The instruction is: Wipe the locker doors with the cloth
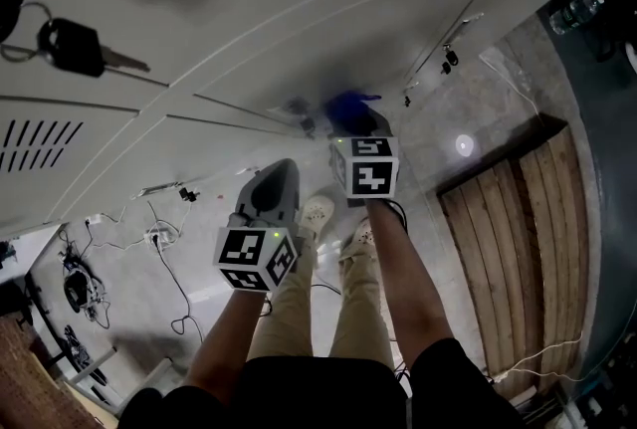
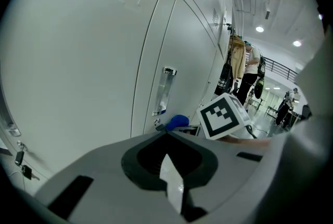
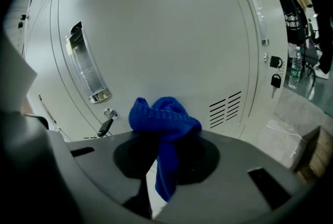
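Pinched together on a bunched blue cloth at the right gripper, with a fold bulging ahead of the tips and a tail hanging down between them. Pressed together at the left gripper, with nothing held. Just past the cloth, a pale grey locker door; too close to call whether touching or barely apart. On that door, left of the cloth, a recessed metal handle, and below it a lock with a dark key dangling; to the right, a set of vent slots. Further right, by the next door's edge, small dark padlocks, too small to read well. From the head view, looking steeply down the row of doors: right gripper up at the door with the cloth at its tip, left gripper just beside it, to its left. Below both, bare forearms, khaki trousers and pale shoes on a speckled floor; off to the right, wooden planks. Up at the far left, another key sticking out of a lock.
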The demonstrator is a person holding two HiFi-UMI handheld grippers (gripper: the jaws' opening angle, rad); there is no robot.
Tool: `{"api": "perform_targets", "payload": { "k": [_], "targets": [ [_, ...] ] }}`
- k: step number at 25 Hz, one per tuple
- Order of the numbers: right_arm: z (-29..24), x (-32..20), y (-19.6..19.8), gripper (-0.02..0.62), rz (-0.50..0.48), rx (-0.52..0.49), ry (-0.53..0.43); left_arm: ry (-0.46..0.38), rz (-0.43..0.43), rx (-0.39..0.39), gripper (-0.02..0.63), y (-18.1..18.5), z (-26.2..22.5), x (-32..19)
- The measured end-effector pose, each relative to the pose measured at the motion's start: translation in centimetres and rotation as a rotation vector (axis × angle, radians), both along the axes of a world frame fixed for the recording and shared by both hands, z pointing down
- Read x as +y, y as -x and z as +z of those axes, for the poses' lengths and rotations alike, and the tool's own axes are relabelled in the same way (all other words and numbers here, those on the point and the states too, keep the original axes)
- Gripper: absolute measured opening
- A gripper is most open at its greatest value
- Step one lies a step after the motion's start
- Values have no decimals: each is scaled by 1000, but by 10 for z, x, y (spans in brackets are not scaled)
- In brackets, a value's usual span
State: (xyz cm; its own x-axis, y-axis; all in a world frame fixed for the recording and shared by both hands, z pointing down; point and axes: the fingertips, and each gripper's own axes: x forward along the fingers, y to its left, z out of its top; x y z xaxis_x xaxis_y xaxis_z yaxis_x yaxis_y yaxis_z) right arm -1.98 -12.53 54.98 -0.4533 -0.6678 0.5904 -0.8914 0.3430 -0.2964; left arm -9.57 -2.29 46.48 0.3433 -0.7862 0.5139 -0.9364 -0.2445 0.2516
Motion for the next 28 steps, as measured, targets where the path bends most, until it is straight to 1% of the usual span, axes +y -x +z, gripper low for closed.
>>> {"api": "perform_targets", "payload": {
  "k": [10,16,22,28],
  "targets": [
    [2,-17,-33,77,71,14,-11,18,37,6,9,-15,5,4],
    [5,-27,-54,77,112,10,-7,14,49,0,9,-19,5,-1],
    [8,-36,-73,77,177,4,8,19,48,-2,9,-18,3,-3],
    [9,-48,-96,77,215,25,1,26,93,1,9,-27,6,-2]
  ]
}}
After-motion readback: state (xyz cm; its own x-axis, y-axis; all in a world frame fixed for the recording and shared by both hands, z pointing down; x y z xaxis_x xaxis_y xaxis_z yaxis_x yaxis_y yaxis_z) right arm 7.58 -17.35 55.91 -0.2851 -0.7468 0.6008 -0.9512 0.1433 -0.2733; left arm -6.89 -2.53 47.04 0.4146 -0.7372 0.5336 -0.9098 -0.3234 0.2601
